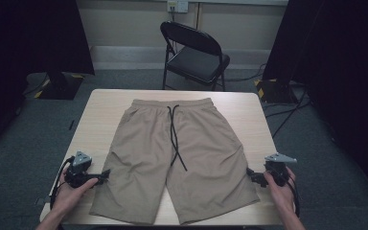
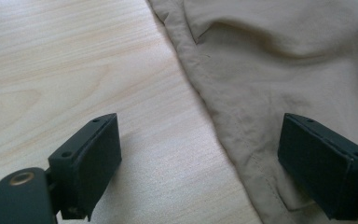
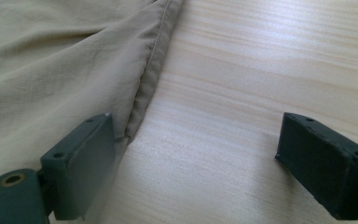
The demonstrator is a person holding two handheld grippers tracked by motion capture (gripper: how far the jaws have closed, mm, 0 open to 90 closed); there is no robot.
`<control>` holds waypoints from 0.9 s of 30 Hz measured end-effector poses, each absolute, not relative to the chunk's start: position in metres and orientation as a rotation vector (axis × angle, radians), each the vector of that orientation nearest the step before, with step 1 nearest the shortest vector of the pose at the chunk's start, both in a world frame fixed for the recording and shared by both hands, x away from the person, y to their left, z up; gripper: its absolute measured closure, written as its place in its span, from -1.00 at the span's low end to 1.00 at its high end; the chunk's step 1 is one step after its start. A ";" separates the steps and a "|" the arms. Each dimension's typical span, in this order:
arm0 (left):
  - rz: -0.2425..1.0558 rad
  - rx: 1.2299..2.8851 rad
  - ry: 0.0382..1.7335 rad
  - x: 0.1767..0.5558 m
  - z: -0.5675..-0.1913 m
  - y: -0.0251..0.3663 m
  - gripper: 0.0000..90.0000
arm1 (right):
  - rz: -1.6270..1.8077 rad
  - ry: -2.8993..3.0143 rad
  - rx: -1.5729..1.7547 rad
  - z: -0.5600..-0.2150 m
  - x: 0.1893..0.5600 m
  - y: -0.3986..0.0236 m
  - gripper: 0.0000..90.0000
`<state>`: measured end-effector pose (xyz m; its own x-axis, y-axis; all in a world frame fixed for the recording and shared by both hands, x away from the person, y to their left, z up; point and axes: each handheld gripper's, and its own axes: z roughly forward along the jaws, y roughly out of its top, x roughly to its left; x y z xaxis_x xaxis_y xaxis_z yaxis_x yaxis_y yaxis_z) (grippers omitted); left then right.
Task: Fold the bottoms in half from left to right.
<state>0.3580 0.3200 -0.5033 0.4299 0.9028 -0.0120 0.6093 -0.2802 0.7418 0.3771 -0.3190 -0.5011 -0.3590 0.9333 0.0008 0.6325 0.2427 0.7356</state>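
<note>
Grippers at both outer hems: my left gripper (image 1: 106, 173) and right gripper (image 1: 249, 173) stand spread, pinching nothing. Between them and beyond lie the tan shorts (image 1: 172, 158), flat on the table (image 1: 100, 108): light, limp, probably slippery cloth, best pinched at the stitched side seams (image 2: 223, 135).

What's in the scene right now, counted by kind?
Shorts: 1
Drawstring: 1
Table: 1
Folding chair: 1
Grippers: 2, left gripper and right gripper, both open beside the shorts
Total: 6
</note>
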 end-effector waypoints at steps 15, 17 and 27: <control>0.542 2.018 1.274 0.360 -0.496 0.322 -0.50 | 0.890 2.072 1.455 -0.493 0.377 -0.317 -0.69; 0.543 2.016 1.264 0.360 -0.494 0.322 -0.50 | 0.896 2.066 1.447 -0.492 0.377 -0.314 -0.67; 0.565 2.043 1.192 0.366 -0.475 0.313 -0.48 | 0.992 2.086 1.315 -0.469 0.385 -0.271 -0.62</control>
